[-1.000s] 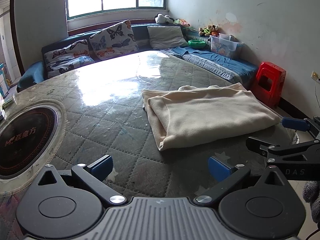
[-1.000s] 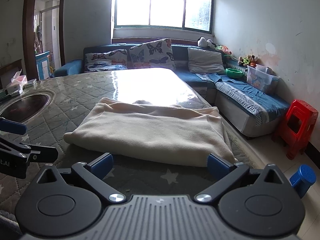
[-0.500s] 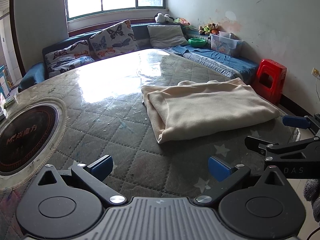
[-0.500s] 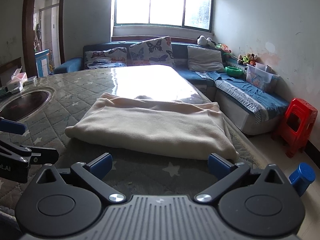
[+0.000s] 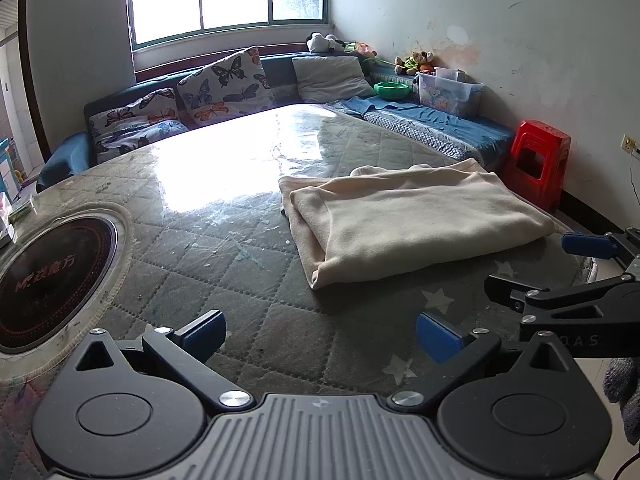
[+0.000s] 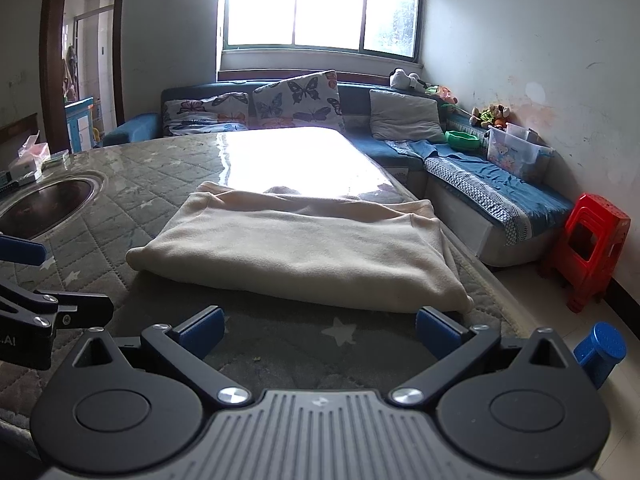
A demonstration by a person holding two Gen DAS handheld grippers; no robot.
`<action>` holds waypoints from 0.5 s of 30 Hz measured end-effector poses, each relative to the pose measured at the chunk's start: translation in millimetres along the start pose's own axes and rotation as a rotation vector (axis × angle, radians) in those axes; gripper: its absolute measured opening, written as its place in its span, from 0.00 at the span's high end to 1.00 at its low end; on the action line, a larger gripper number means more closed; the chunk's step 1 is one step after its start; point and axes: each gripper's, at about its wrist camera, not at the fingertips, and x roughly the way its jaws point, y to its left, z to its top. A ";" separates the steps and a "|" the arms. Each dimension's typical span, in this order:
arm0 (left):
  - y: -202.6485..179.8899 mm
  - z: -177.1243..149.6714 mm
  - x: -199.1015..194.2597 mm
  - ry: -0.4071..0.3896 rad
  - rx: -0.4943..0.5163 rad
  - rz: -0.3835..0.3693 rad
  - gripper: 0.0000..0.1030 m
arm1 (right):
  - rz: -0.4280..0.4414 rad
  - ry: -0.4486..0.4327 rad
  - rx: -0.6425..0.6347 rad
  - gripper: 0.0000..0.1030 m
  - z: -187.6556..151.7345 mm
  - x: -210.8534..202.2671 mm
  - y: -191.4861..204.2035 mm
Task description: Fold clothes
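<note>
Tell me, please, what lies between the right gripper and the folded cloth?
Nothing but bare quilted table cover with a white star separates the right gripper from the cream cloth; the right wrist view shows it.

the round black cooktop (image 5: 48,280) set into the table carries pale lettering that starts with "m" and runs into chinese characters too small to make out. the right gripper (image 5: 576,264) body shows "das", and the left gripper (image 6: 24,276) body ".ai".
</note>
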 end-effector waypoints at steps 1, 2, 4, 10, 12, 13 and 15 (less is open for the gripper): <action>-0.4 -0.3 -0.3 0.000 -0.001 -0.001 0.00 | 0.000 0.000 0.000 0.00 0.0 0.0 0.3; -0.7 -0.5 -0.6 0.000 -0.001 -0.002 0.00 | 0.001 -0.001 0.000 0.00 0.0 -0.1 0.7; -1.4 -0.7 -0.8 -0.001 0.000 -0.003 0.00 | 0.003 -0.002 0.001 0.00 -0.3 -0.6 1.5; -2.3 -0.5 -1.8 -0.007 -0.001 -0.005 0.00 | 0.002 -0.003 0.004 0.00 -1.1 -1.8 1.4; -2.5 -0.5 -2.2 -0.009 -0.001 -0.004 0.00 | 0.003 -0.002 0.006 0.00 -1.4 -1.9 1.2; -2.7 -0.5 -2.3 -0.010 0.000 -0.003 0.00 | 0.003 -0.002 0.007 0.00 -1.5 -2.0 1.1; -2.9 -0.3 -2.5 -0.012 0.000 -0.003 0.00 | 0.004 -0.002 0.007 0.00 -1.4 -2.0 1.4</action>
